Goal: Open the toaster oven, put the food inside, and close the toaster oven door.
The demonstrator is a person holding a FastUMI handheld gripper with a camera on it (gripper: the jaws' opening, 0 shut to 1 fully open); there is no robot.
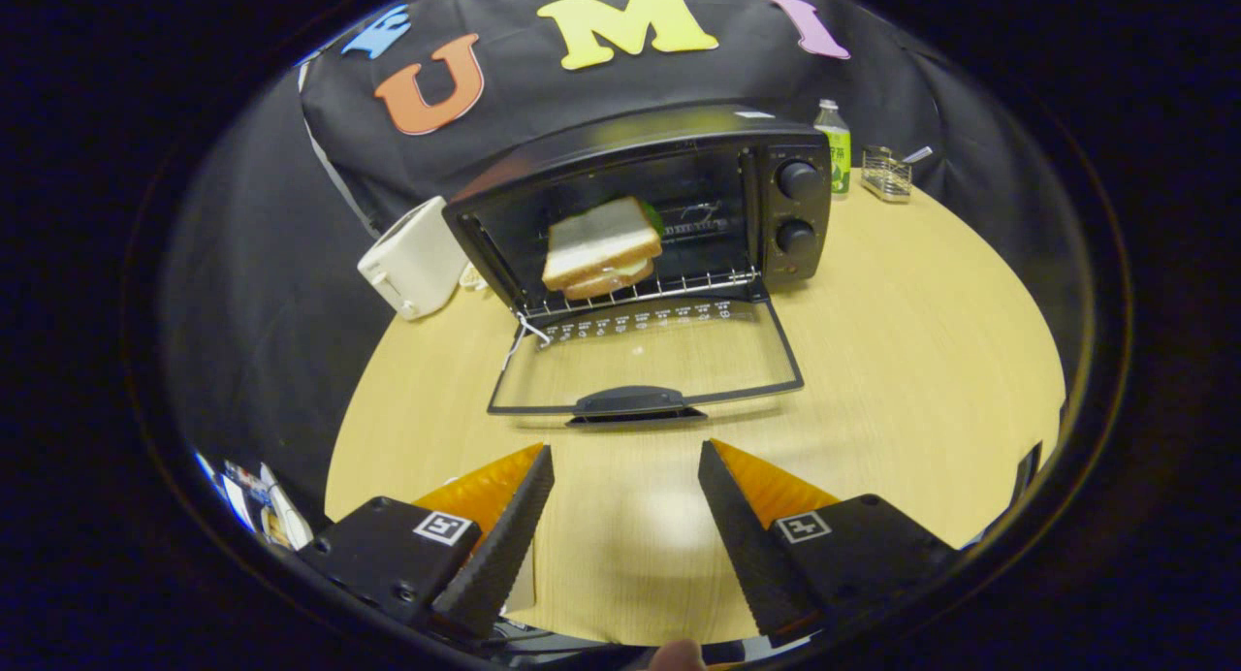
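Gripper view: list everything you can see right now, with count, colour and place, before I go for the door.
toaster oven: one, black, on the table beyond the fingers.
oven door: one, black frame with glass, folded down flat, handle toward the fingers.
sandwich: one, white bread with a green edge, on the rack inside the oven.
knobs: two, black, on the oven's panel beside the opening.
toaster: one, white, beside the oven on the side away from the knobs.
bottle: one, green label, behind the oven's knob side.
wire rack: one, metal, next to the bottle.
table: one, light wood.
gripper: one, fingers open, nothing between them, short of the door handle.
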